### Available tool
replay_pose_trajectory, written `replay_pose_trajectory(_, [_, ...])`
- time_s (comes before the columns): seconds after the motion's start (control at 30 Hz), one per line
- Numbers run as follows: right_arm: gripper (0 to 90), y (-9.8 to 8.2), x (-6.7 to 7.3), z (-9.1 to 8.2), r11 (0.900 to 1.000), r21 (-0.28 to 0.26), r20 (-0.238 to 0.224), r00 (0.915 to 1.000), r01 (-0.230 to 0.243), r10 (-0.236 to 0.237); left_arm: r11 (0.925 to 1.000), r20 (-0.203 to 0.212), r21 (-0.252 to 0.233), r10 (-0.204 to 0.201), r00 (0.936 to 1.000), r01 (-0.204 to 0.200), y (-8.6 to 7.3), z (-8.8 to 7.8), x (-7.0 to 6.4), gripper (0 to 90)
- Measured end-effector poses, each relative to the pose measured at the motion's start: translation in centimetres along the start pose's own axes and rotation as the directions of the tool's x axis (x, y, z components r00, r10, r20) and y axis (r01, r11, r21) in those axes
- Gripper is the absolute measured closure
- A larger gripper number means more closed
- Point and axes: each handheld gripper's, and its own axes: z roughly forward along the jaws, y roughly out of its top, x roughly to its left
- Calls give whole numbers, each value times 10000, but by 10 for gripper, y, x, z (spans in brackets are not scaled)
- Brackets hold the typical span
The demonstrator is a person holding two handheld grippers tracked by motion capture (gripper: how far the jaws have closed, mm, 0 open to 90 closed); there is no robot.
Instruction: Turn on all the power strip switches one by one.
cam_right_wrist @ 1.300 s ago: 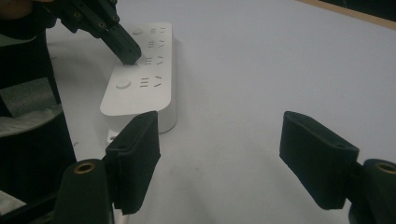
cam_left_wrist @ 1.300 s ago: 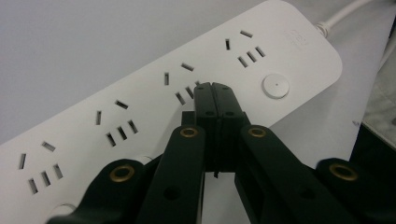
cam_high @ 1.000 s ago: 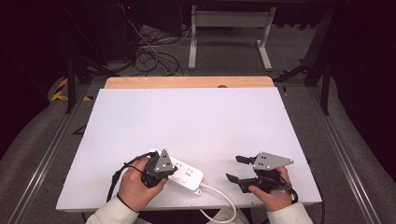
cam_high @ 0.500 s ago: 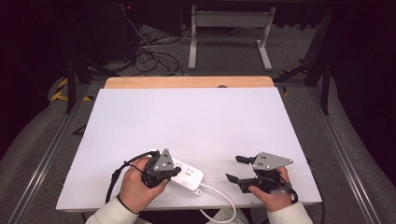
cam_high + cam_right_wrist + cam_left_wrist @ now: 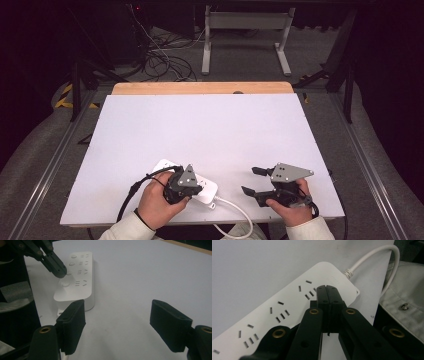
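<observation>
1. Left hand-held gripper [image 5: 327, 291] has its jaws pressed fully together with nothing between them, and its closed tip sits on top of the power strip [image 5: 287, 305], at the end where the white cord [image 5: 372, 257] comes out.
2. Judged from the right gripper view, that tip [image 5: 61, 271] rests at one of the round switch buttons beside the sockets, so the step looks like pressing a switch.
3. To do it well, push straight down on the button's middle, gently, so the tip does not skid off and the strip does not slide on the worktop [image 5: 210, 125].
4. Right hand-held gripper [image 5: 256, 181] stands partly open and empty, near the strip's cord end but apart from it; it could steady the strip if needed.
5. Appearance: a white, flat, round-cornered bar with rows of socket slots, lying flat directly beneath the left tip.
</observation>
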Motion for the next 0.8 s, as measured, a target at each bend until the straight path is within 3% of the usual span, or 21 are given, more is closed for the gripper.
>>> replay_pose_trajectory(0.17, [288, 0, 0, 0, 10000, -20, -15, 10000, -19, 19, 9999, -71, 62, 97, 9999, -96, -1, 6, -1, 900])
replay_pose_trajectory(0.33, [288, 0, 0, 0, 10000, -2, -22, 10000, -31, 31, 10000, -211, 11, -70, 9998, 70, -3, 8, 0, 900])
replay_pose_trajectory(0.8, [288, 0, 1, 0, 10000, 11, -20, 10000, -1, 1, 10000, -208, 16, 22, 9998, -21, -4, 10, 0, 899])
